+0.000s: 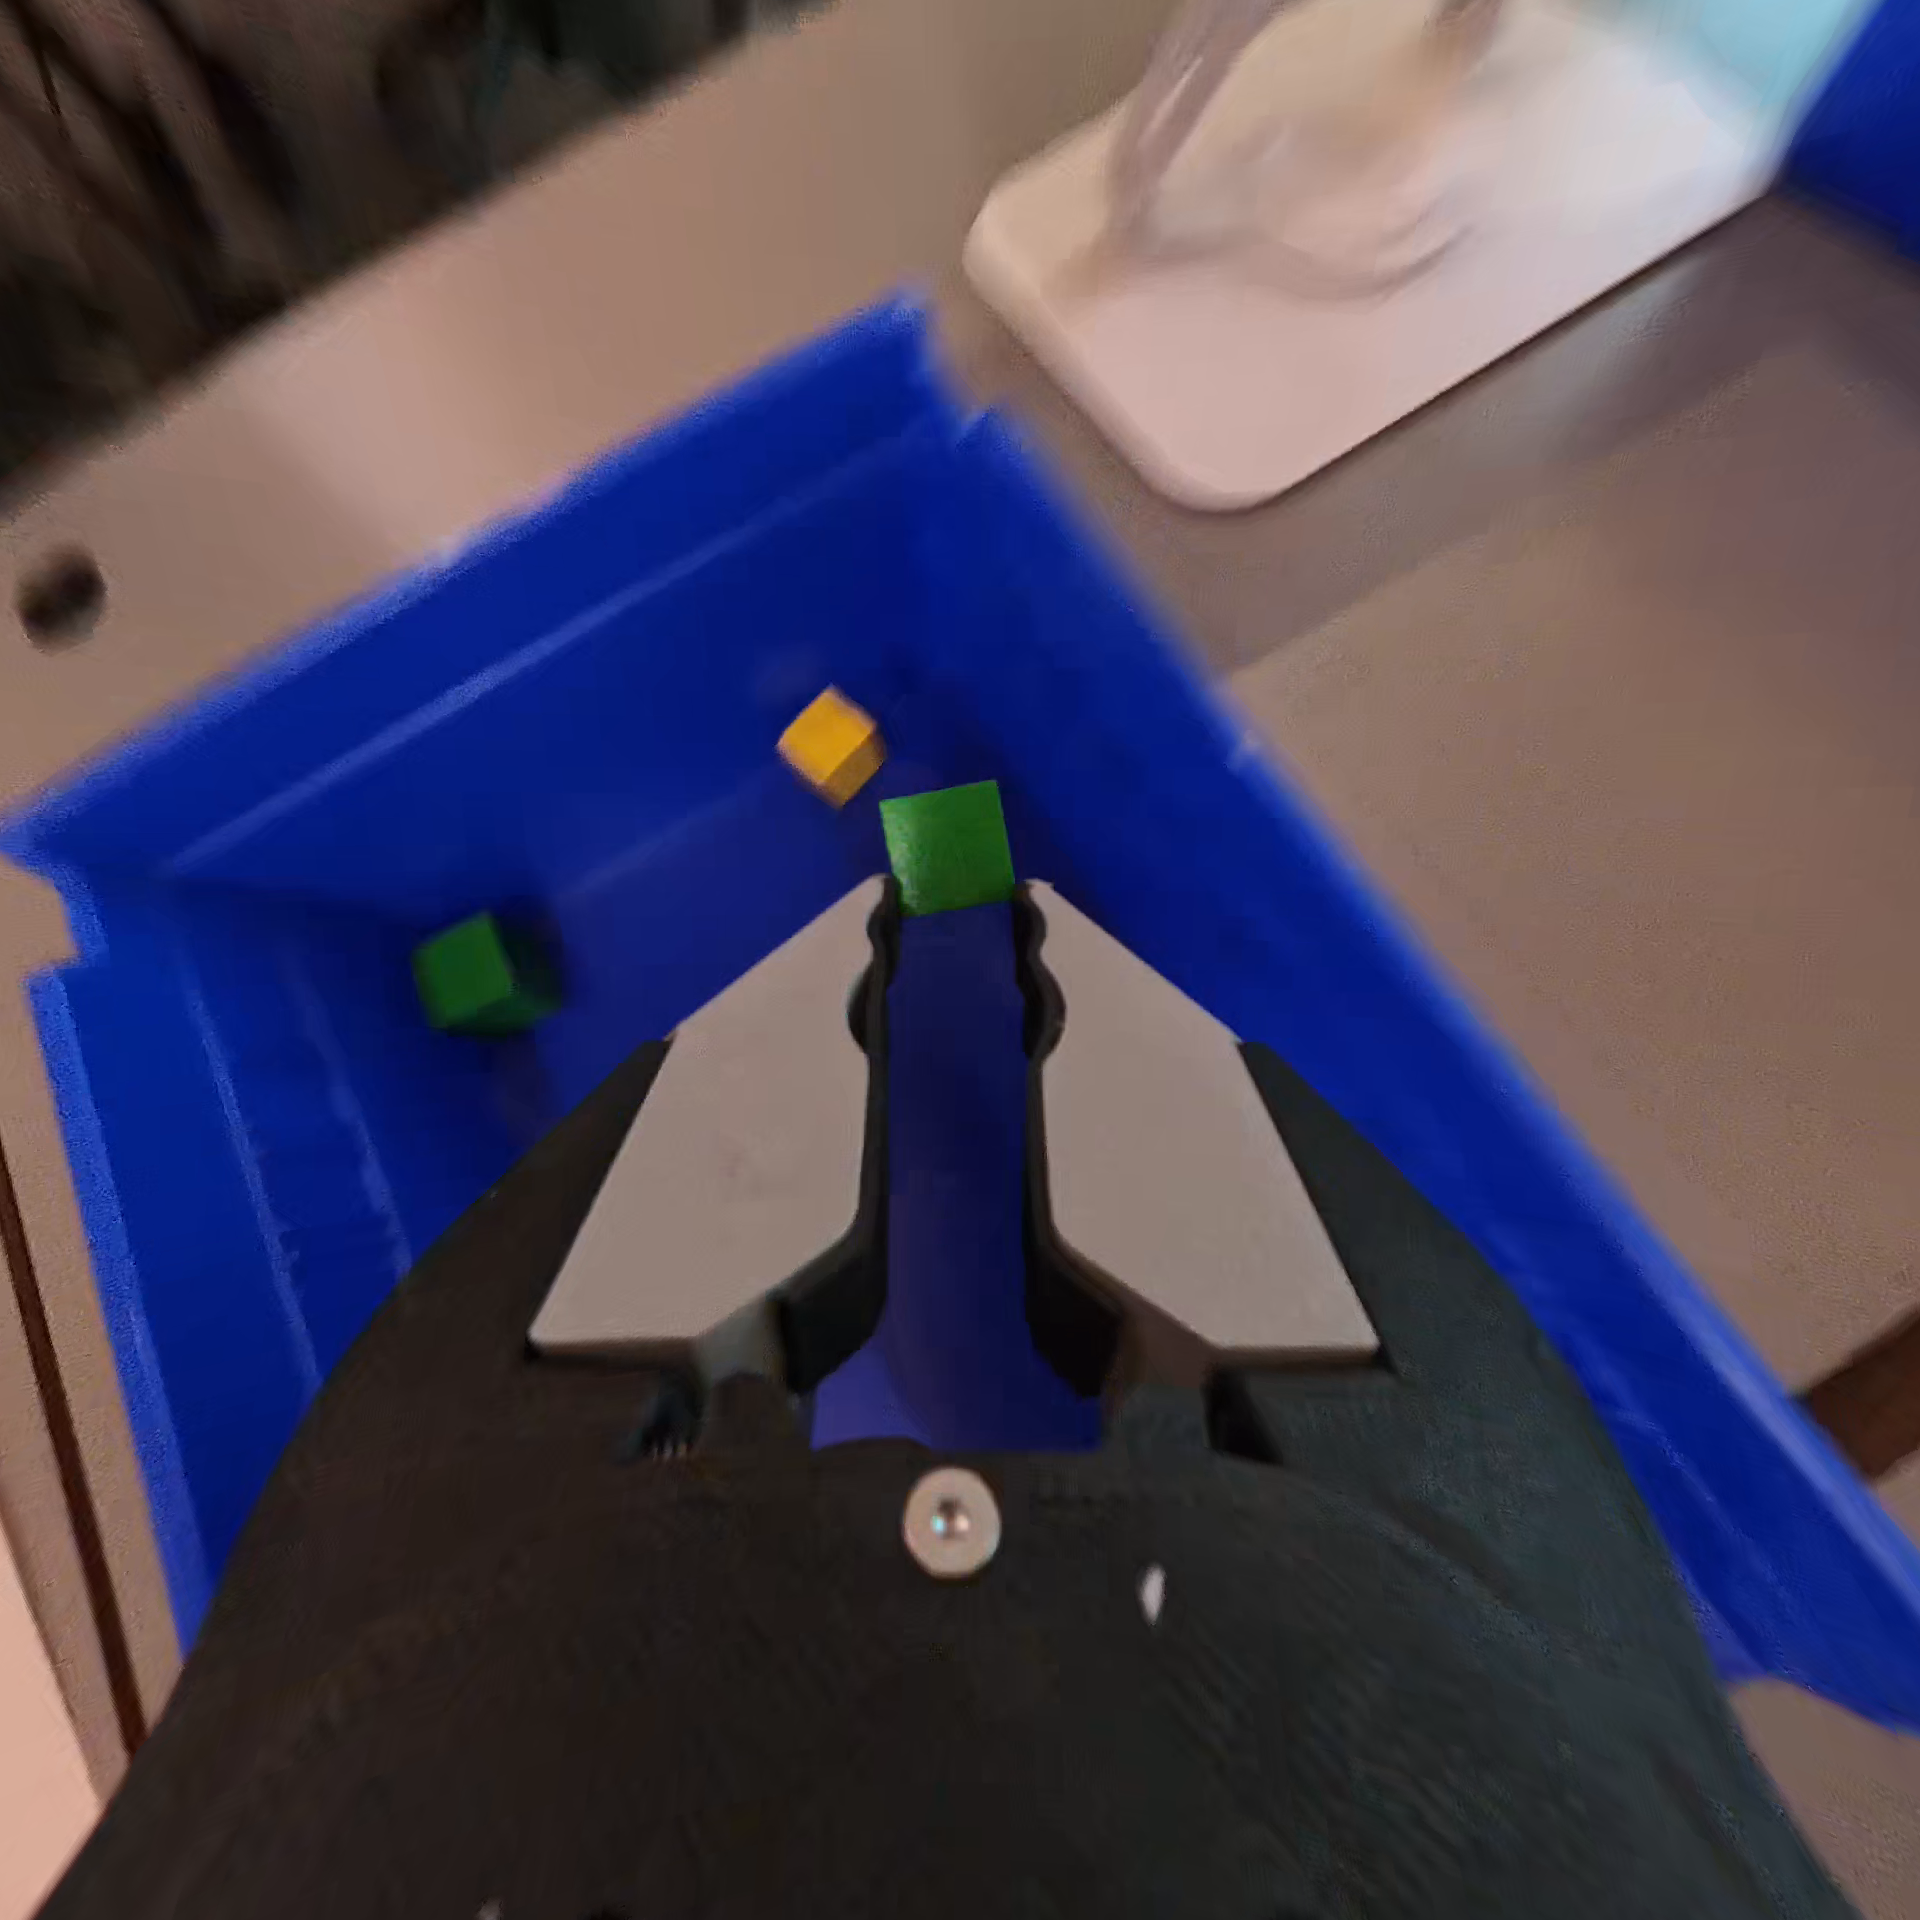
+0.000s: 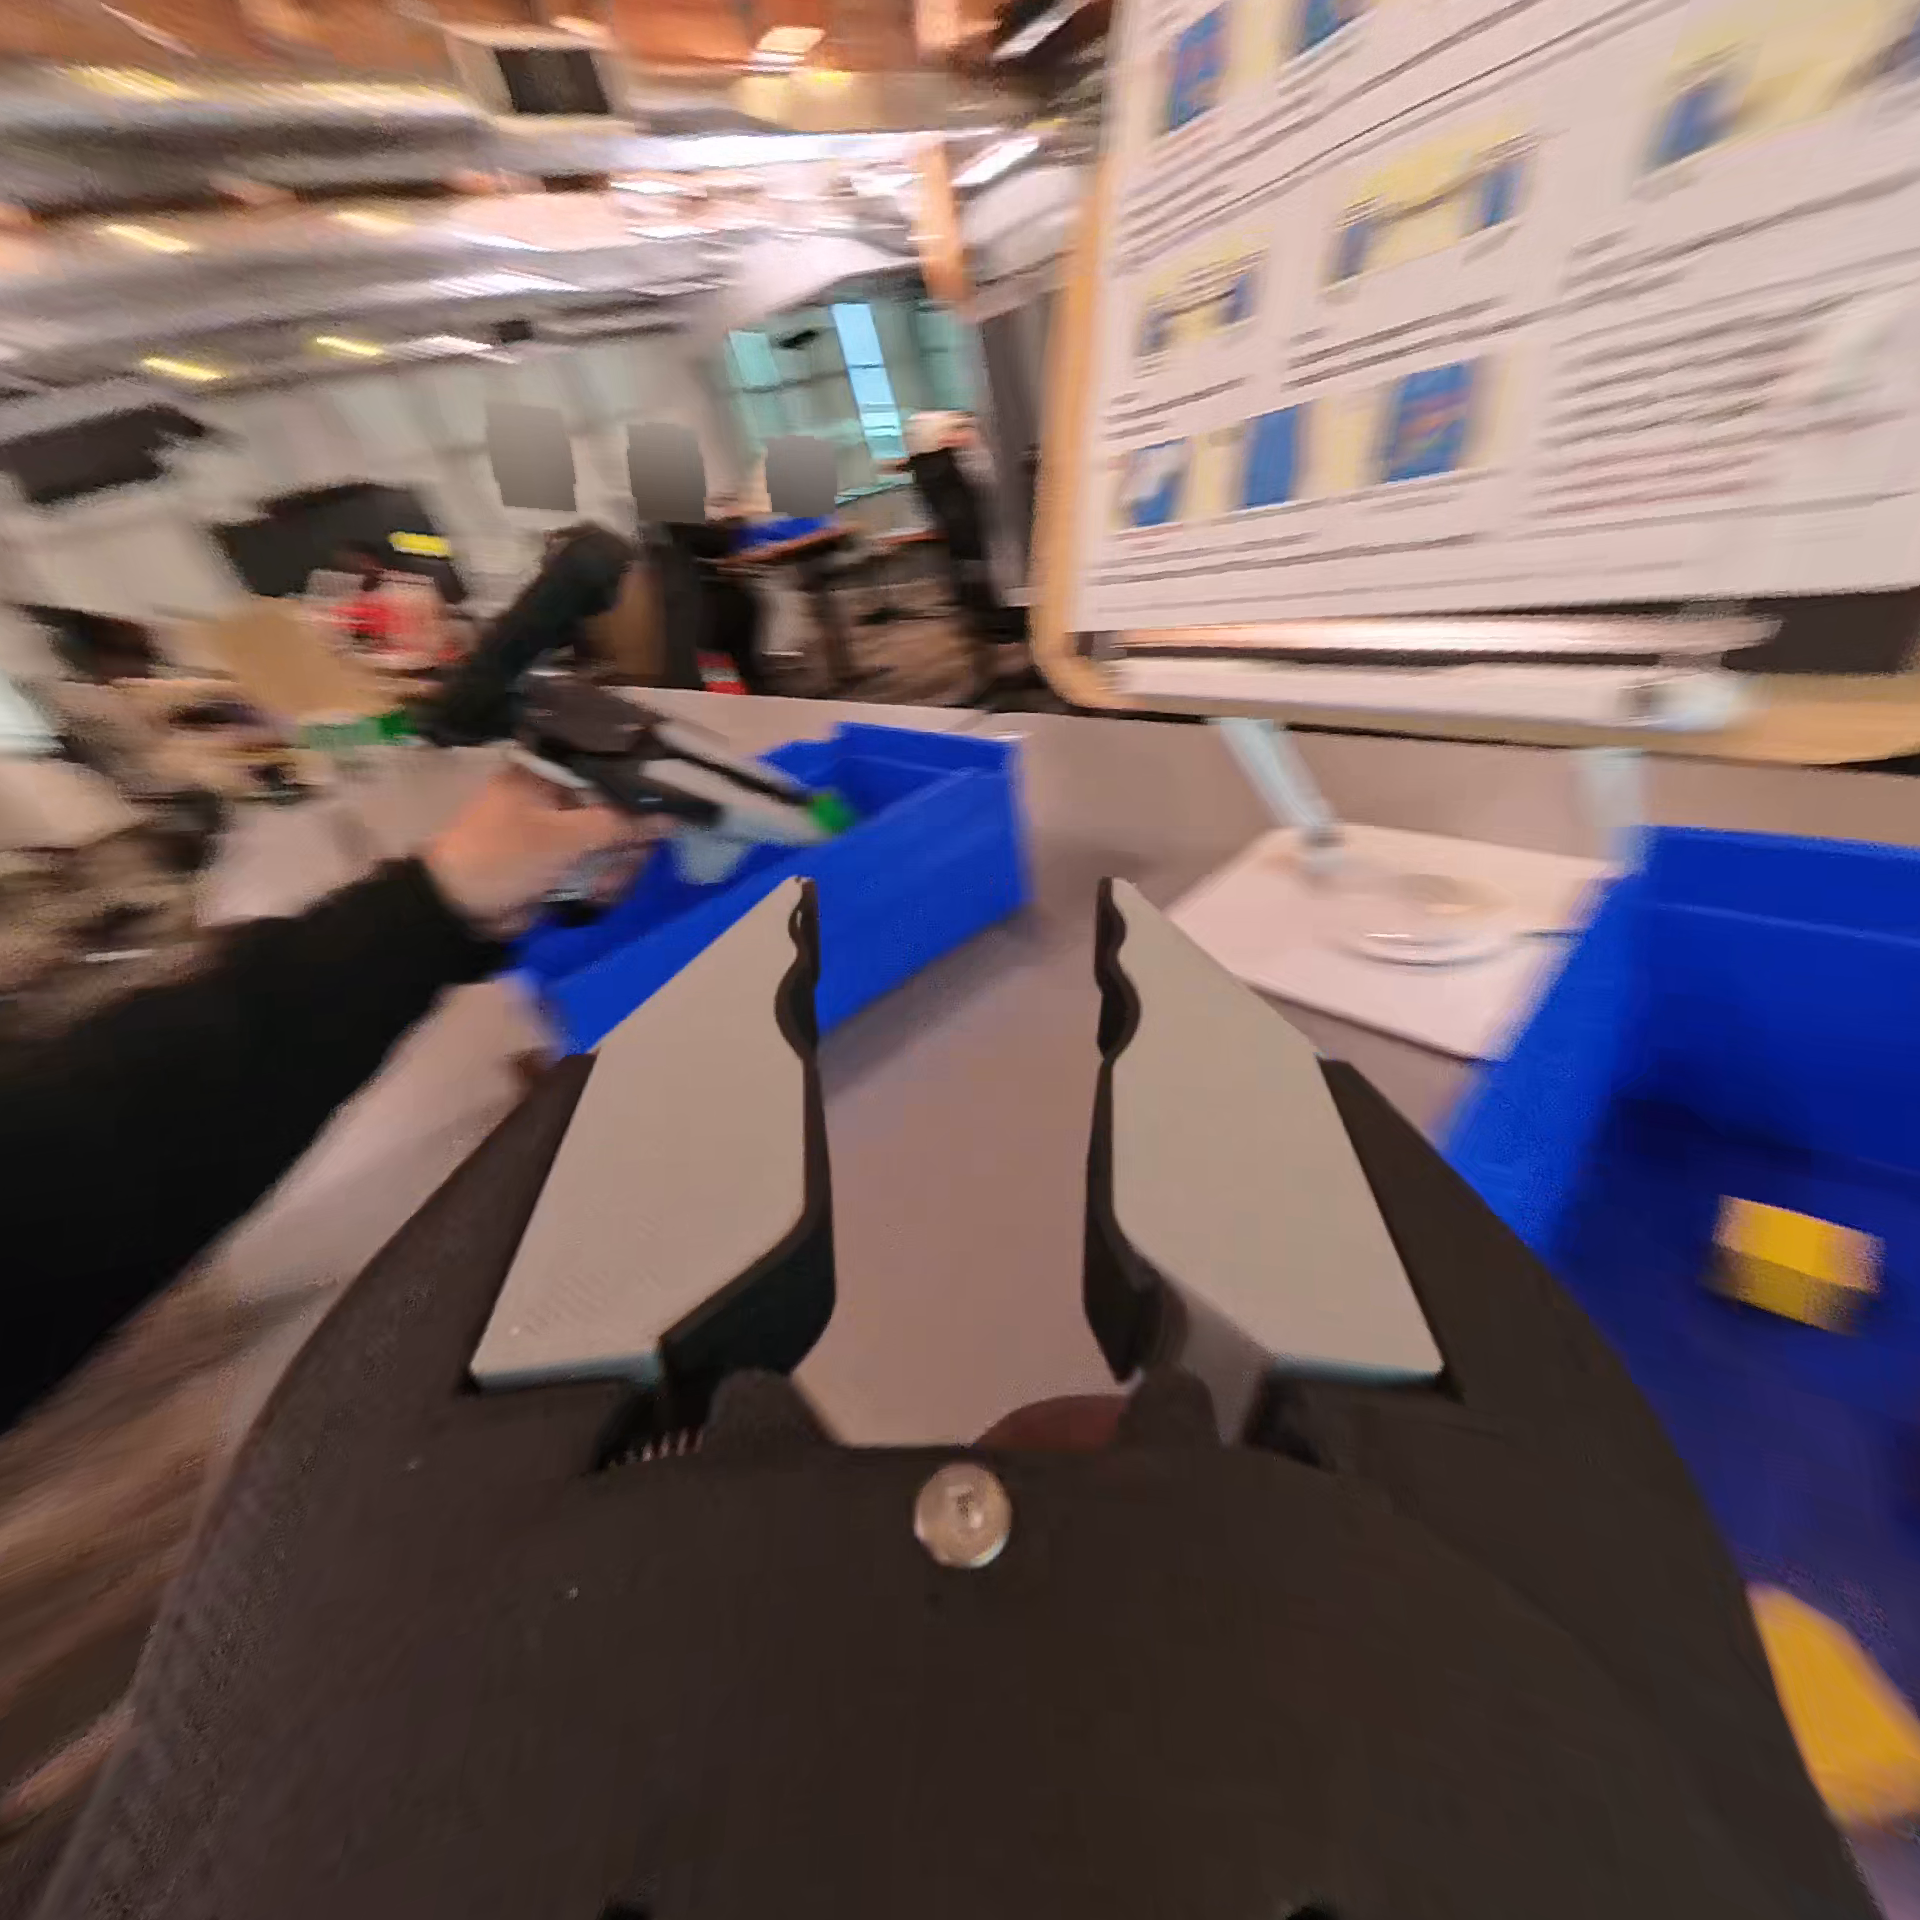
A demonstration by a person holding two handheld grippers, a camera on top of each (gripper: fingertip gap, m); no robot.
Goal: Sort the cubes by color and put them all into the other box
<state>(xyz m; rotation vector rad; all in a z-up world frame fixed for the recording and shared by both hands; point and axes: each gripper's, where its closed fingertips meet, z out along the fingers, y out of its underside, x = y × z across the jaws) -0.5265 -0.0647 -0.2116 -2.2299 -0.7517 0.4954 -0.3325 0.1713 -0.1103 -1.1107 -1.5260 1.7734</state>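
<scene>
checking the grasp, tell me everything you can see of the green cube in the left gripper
The green cube is small, matte and solid green, possibly painted wood, with crisp edges. It is pinched at its lower part between the tips of the left gripper, most of it sticking out past the fingers. It hangs above the inside of the blue box, near the corner, apart from the yellow cube beyond it. The right wrist view also shows it at the tips.

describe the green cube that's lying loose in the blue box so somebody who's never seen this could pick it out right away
Start at the blue box under the left tool. Three cubes show there: a yellow cube near the far corner, a green cube pinched in the tool's tips, and the loose green cube on the floor off to the left. It is the only green one nothing is gripping.
</scene>
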